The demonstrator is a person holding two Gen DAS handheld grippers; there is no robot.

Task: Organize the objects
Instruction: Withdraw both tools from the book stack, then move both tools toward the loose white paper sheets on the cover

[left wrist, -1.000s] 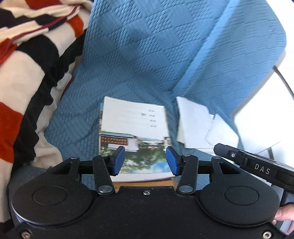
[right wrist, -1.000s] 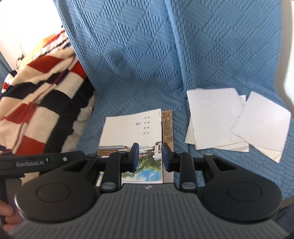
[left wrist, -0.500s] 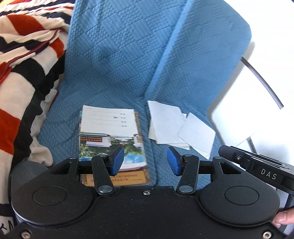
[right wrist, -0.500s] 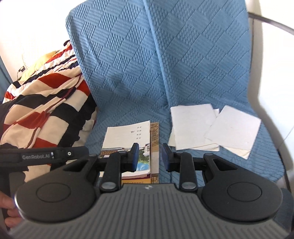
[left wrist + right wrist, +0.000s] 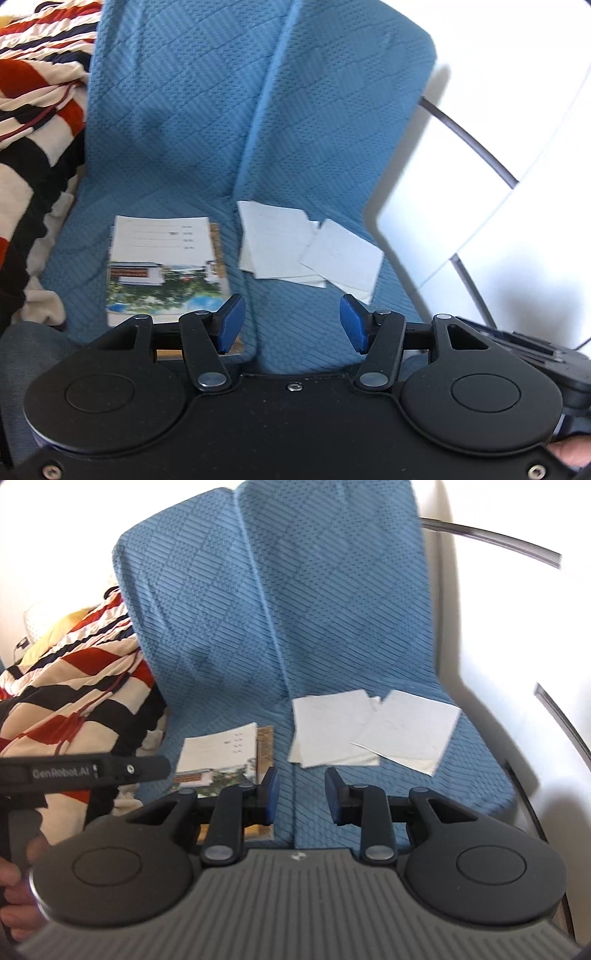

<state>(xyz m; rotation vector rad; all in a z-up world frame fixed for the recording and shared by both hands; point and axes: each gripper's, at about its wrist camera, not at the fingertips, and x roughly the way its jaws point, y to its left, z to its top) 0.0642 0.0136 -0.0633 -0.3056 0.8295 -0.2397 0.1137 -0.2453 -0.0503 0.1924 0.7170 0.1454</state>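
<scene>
Both grippers — left gripper (image 5: 291, 323), just widened, and right gripper (image 5: 301, 794) — gape empty; booklets (image 5: 166, 266) stacked, loose papers (image 5: 306, 251) still scattered.

Textured woven blue cover (image 5: 207, 122); matt paper sheets (image 5: 332, 727); perhaps glossy booklet (image 5: 162, 266).

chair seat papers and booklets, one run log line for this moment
left tongs: open, just widened, empty | right tongs: open, empty | booklets: stacked on blue chair cover | loose white sheets: beside them

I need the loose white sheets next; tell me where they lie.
In both wrist views the loose white sheets lie overlapping on the blue chair cover, right of the booklet stack and of the cover's centre seam.
</scene>
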